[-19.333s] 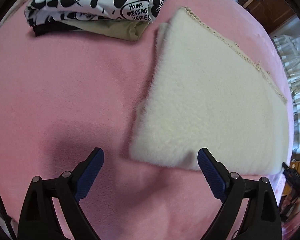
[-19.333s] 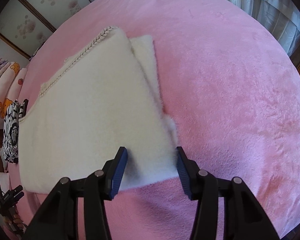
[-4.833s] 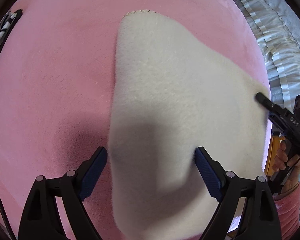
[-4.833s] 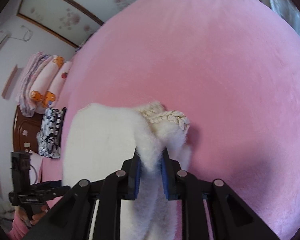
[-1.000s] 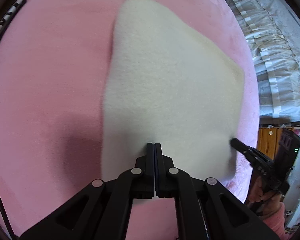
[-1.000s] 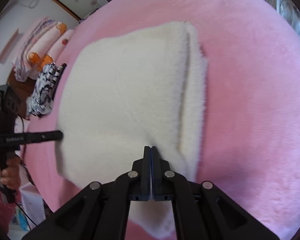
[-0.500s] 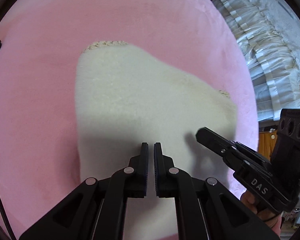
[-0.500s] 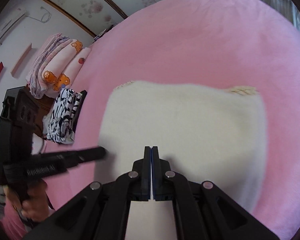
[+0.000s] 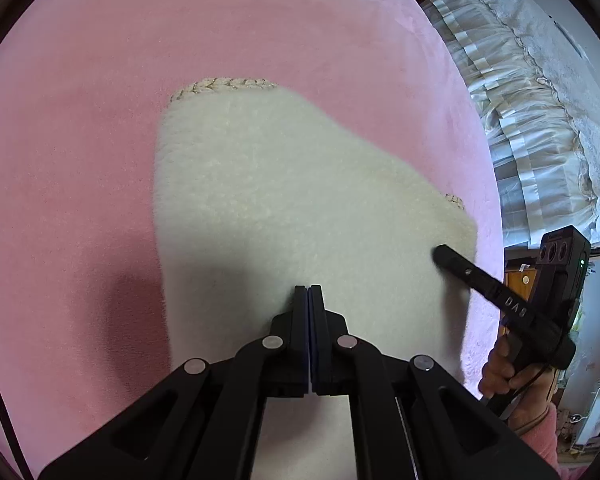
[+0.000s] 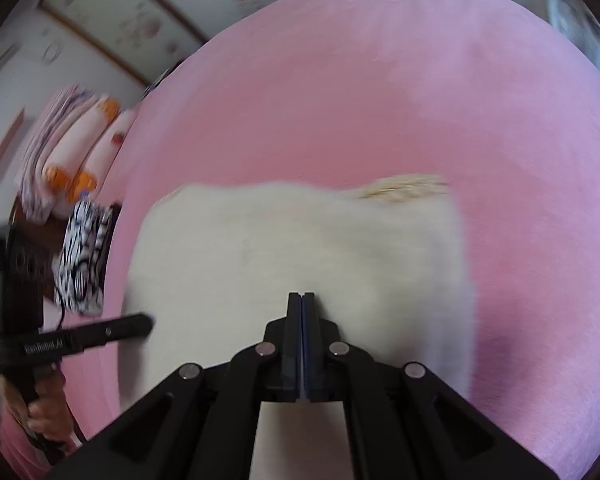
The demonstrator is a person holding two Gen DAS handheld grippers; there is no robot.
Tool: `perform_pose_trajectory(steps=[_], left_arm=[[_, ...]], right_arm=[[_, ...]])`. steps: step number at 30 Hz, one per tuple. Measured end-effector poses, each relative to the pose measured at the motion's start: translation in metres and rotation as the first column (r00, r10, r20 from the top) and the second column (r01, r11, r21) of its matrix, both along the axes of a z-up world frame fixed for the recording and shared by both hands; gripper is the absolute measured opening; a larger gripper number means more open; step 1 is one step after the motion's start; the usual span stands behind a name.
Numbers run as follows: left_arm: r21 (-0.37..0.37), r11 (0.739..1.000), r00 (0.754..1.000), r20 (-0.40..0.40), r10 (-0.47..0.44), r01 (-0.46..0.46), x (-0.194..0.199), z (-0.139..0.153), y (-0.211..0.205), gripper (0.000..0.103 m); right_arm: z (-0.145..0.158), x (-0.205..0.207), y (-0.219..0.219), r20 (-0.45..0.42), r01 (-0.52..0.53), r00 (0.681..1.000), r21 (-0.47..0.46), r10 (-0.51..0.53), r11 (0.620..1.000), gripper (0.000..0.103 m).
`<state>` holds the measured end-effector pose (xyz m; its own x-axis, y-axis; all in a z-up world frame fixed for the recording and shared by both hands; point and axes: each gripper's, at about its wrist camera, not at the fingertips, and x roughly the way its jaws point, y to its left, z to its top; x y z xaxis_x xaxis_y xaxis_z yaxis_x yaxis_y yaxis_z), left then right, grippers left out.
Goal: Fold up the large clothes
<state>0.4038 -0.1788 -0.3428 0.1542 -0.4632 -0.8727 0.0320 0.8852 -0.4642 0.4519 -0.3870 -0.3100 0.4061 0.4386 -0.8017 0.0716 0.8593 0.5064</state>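
A cream fleece garment (image 9: pixel 284 200) with braided trim lies folded on the pink bed cover (image 9: pixel 80 120). My left gripper (image 9: pixel 309 292) is shut, its tips over the garment's near part; no cloth shows between the pads. The right gripper's fingers (image 9: pixel 456 262) reach onto the garment's right edge in the left wrist view. In the blurred right wrist view the same garment (image 10: pixel 300 240) lies ahead, and my right gripper (image 10: pixel 301 298) is shut over its near part. The left gripper's fingers (image 10: pixel 128 326) show at the garment's left edge.
A black-and-white patterned folded stack (image 10: pixel 82 256) sits at the bed's far left edge, with rolled pink bedding (image 10: pixel 72 144) behind it. White ruffled fabric (image 9: pixel 540 120) and a wooden cabinet (image 9: pixel 520 280) stand beyond the bed's right side.
The left jaws have closed the small gap they had half a second ago. Both grippers have shifted over the garment; the right wrist view is now motion-blurred.
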Motion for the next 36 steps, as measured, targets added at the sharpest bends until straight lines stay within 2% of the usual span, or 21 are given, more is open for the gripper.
perform_pose_trajectory(steps=[2, 5, 9, 12, 15, 17, 18, 19, 20, 21, 22, 24, 26, 27, 28, 30, 32, 36], left_arm=[[0.010, 1.000, 1.000, 0.004, -0.003, 0.003, -0.001, 0.003, -0.001, 0.001], [0.016, 1.000, 1.000, 0.009, 0.000, -0.001, -0.003, 0.009, 0.005, 0.001], [-0.020, 0.999, 0.999, -0.020, 0.047, -0.047, 0.000, 0.007, 0.008, 0.001], [-0.010, 0.997, 0.997, -0.023, 0.072, -0.072, -0.004, 0.010, 0.012, 0.001], [-0.043, 0.994, 0.994, -0.044, 0.097, -0.099, -0.009, 0.009, 0.018, 0.003], [-0.072, 0.989, 0.990, -0.066, 0.122, -0.127, -0.012, 0.008, 0.022, 0.005], [-0.075, 0.988, 0.989, -0.072, 0.128, -0.134, -0.014, 0.008, 0.023, 0.009], [-0.072, 0.987, 0.988, -0.075, 0.138, -0.143, -0.018, 0.008, 0.025, 0.013], [-0.057, 0.987, 0.986, -0.074, 0.147, -0.151, -0.022, 0.009, 0.027, 0.026], [-0.038, 0.987, 0.985, -0.074, 0.153, -0.156, -0.025, 0.009, 0.028, 0.046], [-0.020, 0.987, 0.985, -0.072, 0.160, -0.161, -0.029, 0.009, 0.029, 0.053], [-0.017, 0.986, 0.983, -0.078, 0.166, -0.167, -0.041, 0.006, 0.033, 0.056], [-0.037, 0.985, 0.980, -0.115, 0.164, -0.169, -0.051, 0.000, 0.036, 0.057], [-0.044, 0.984, 0.977, -0.132, 0.165, -0.172, -0.056, -0.003, 0.037, 0.057], [-0.049, 0.984, 0.975, -0.150, 0.164, -0.173, -0.062, -0.007, 0.038, 0.058], [-0.051, 0.984, 0.970, -0.186, 0.156, -0.168, -0.072, -0.015, 0.037, 0.069], [-0.043, 0.986, 0.966, -0.211, 0.150, -0.163, -0.078, -0.021, 0.035, 0.075], [-0.011, 0.993, 0.967, -0.232, 0.110, -0.115, -0.083, -0.031, 0.024, 0.083]], right_arm=[[-0.001, -0.003, -0.015, -0.006, 0.029, 1.000, 0.021, -0.029, 0.999, 0.000], [0.005, -0.006, -0.026, 0.004, 0.047, 0.999, -0.007, -0.047, 0.999, 0.000], [0.008, -0.006, -0.036, 0.030, 0.069, 0.997, -0.028, -0.068, 0.997, 0.000], [0.010, -0.010, -0.046, 0.023, 0.117, 0.993, -0.006, -0.117, 0.993, 0.000], [0.019, -0.016, -0.052, 0.032, 0.177, 0.984, -0.107, -0.175, 0.978, 0.000], [0.017, -0.022, -0.059, 0.032, 0.197, 0.980, -0.103, -0.195, 0.975, 0.000], [0.014, -0.026, -0.065, 0.010, 0.212, 0.977, -0.068, -0.212, 0.975, 0.000], [0.009, -0.030, -0.071, -0.029, 0.232, 0.972, -0.022, -0.233, 0.972, 0.005], [0.005, -0.035, -0.076, -0.061, 0.252, 0.966, 0.006, -0.251, 0.968, 0.006], [0.000, -0.043, -0.081, -0.093, 0.275, 0.958, 0.041, -0.270, 0.961, 0.006], [-0.003, -0.051, -0.086, -0.112, 0.291, 0.953, 0.066, -0.283, 0.954, 0.006], [-0.009, -0.068, -0.089, -0.148, 0.318, 0.942, 0.105, -0.301, 0.942, 0.013], [-0.014, -0.084, -0.089, -0.188, 0.342, 0.932, 0.164, -0.311, 0.925, 0.041], [-0.017, -0.093, -0.088, -0.214, 0.353, 0.926, 0.195, -0.311, 0.915, 0.046], [-0.019, -0.100, -0.086, -0.234, 0.358, 0.922, 0.217, -0.308, 0.908, 0.050], [-0.024, -0.117, -0.082, -0.263, 0.359, 0.920, 0.265, -0.291, 0.895, 0.052], [-0.031, -0.132, -0.081, -0.280, 0.365, 0.916, 0.285, -0.287, 0.886, 0.068], [-0.045, -0.151, -0.077, -0.332, 0.385, 0.901, 0.319, -0.278, 0.866, 0.073]])
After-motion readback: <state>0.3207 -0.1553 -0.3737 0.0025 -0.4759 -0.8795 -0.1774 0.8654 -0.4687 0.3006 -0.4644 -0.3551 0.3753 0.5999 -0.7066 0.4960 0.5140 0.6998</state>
